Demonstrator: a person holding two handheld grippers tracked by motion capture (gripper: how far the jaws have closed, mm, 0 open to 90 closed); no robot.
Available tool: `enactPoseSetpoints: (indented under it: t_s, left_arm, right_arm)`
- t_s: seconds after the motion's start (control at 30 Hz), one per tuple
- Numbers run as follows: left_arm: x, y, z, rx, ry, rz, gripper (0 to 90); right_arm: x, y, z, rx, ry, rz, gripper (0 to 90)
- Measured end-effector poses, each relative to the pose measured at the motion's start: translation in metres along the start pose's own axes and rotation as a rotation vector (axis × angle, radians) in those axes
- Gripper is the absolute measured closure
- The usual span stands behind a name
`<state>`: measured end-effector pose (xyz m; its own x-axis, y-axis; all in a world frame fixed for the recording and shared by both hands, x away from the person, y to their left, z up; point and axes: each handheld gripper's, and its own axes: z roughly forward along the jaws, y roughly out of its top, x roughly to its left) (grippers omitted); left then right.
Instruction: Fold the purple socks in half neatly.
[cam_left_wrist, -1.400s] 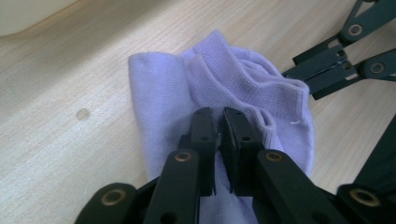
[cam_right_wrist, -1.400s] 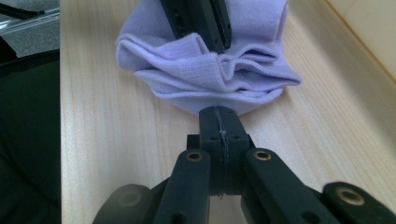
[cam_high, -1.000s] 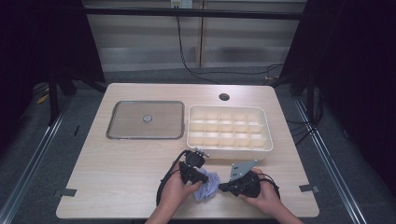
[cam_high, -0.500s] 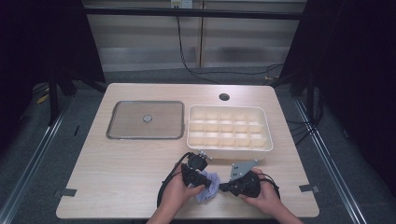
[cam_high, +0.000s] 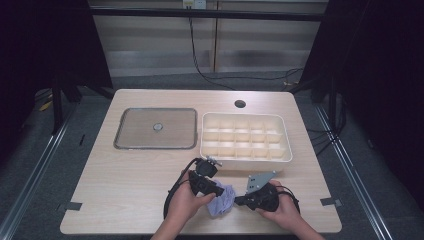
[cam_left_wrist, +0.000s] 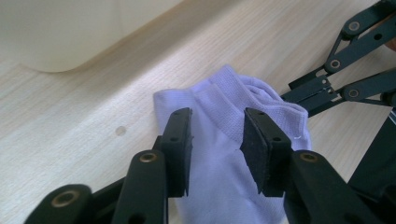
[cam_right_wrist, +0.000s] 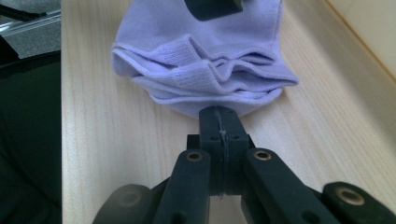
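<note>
Lavender sock (cam_high: 221, 199) at worktop (cam_high: 125, 170) 6 o'clock edge. Right gripper (cam_right_wrist: 219, 122) clamped on its edge; left gripper (cam_left_wrist: 217, 135) jaws just opening, straddling cuff. Regrip deeper, keep right pinch firm.

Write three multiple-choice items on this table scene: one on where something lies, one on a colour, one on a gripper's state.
1. Where does the sock lie?
A. in the divided tray
B. on the table between the two grippers
C. on the flat lid

2. What colour is the sock?
A. pale lilac
B. red
C. black

3. How do the right gripper jaws stand?
A. wide apart
B. pressed together at the sock's edge
C. around the tray's rim

Key: 1 B, it rests on the wooden table, in front of the divided tray. 2 A, the ribbed fabric is light purple. 3 B, no gap shows between the pads.
</note>
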<state>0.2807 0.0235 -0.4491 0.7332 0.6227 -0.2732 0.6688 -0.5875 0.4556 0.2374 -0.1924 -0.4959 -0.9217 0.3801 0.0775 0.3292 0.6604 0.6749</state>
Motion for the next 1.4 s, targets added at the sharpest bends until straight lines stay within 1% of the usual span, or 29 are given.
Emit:
enactPoseSetpoints:
  t_s: [0.03,0.1,0.17,0.3,0.33,0.37,0.4,0.5,0.53,0.63,0.7,0.73,0.77,0.83,0.87,1.0,1.03,1.1,1.2,1.23,1.3,1.4]
  left_arm:
    - [0.001,0.0,-0.001,0.001,0.005,-0.003,60.8]
    - [0.004,0.0,-0.003,0.001,0.002,-0.011,59.3]
    - [0.005,-0.001,-0.003,-0.007,0.002,-0.032,58.6]
    - [0.011,-0.003,-0.007,-0.011,0.001,-0.054,57.9]
    - [0.012,-0.004,-0.008,-0.016,0.003,-0.07,57.8]
    - [0.013,-0.004,-0.009,-0.011,0.002,-0.066,57.8]
    - [0.013,-0.005,-0.009,-0.015,0.001,-0.077,57.8]
    - [0.017,-0.008,-0.009,-0.002,-0.002,-0.086,57.8]
    - [0.017,-0.009,-0.009,-0.008,-0.004,-0.095,57.8]
    - [0.021,-0.012,-0.009,0.001,-0.009,-0.101,58.2]
    - [0.021,-0.014,-0.009,0.0,-0.009,-0.116,58.6]
    - [0.022,-0.015,-0.009,0.0,-0.015,-0.12,59.0]
    - [0.023,-0.015,-0.009,0.007,-0.019,-0.115,59.3]
    - [0.022,-0.016,-0.009,0.006,-0.02,-0.126,59.8]
    - [0.023,-0.017,-0.009,0.015,-0.024,-0.118,60.1]
    - [0.023,-0.019,-0.009,0.011,-0.034,-0.139,61.4]
    - [0.023,-0.02,-0.009,0.02,-0.036,-0.138,61.6]
    - [0.024,-0.021,-0.008,0.021,-0.038,-0.142,62.2]
    - [0.025,-0.023,-0.007,0.02,-0.043,-0.157,63.9]
    - [0.026,-0.024,-0.007,0.028,-0.044,-0.153,64.1]
    - [0.027,-0.025,-0.007,0.033,-0.053,-0.157,64.6]
    - [0.026,-0.025,-0.006,0.03,-0.056,-0.167,65.4]
  right_arm:
    - [0.0,0.0,0.0,0.0,0.0,0.0,90.0]
    - [0.0,0.0,0.0,-0.001,-0.001,-0.002,90.0]
    - [0.0,0.0,0.0,-0.001,-0.001,-0.002,90.0]
    - [0.0,0.0,0.0,0.0,0.0,-0.003,90.0]
    - [0.0,0.0,0.0,0.0,0.0,-0.003,90.0]
    - [0.0,0.0,0.0,0.0,0.0,-0.002,90.0]
    - [0.0,0.0,0.0,0.001,-0.001,-0.001,90.0]
    - [0.001,0.0,0.0,0.003,0.0,0.0,90.0]
    - [0.001,0.0,0.0,0.003,0.0,0.001,90.0]
    - [0.001,0.0,0.0,0.003,0.0,0.0,90.0]
    - [0.001,0.0,0.0,0.003,-0.001,0.0,90.0]
    - [0.001,0.0,0.0,0.002,-0.001,-0.002,90.0]
    - [0.001,0.0,0.0,0.002,-0.002,-0.001,90.0]
    - [0.001,0.0,0.0,0.003,-0.002,-0.001,90.0]
    - [0.001,0.0,0.0,0.003,-0.002,-0.001,90.0]
    - [0.002,0.0,0.0,0.003,-0.002,0.005,90.0]
    - [0.002,0.0,0.0,0.002,-0.002,0.005,90.0]
    - [0.002,0.0,0.0,0.001,-0.005,0.002,90.0]
    - [0.002,0.0,0.0,0.001,-0.006,-0.003,90.0]
    - [0.002,0.0,0.0,0.001,-0.005,-0.006,90.0]
    - [0.002,0.0,0.0,0.001,-0.004,-0.005,90.0]
    - [0.002,0.0,0.0,0.001,-0.003,-0.005,90.0]
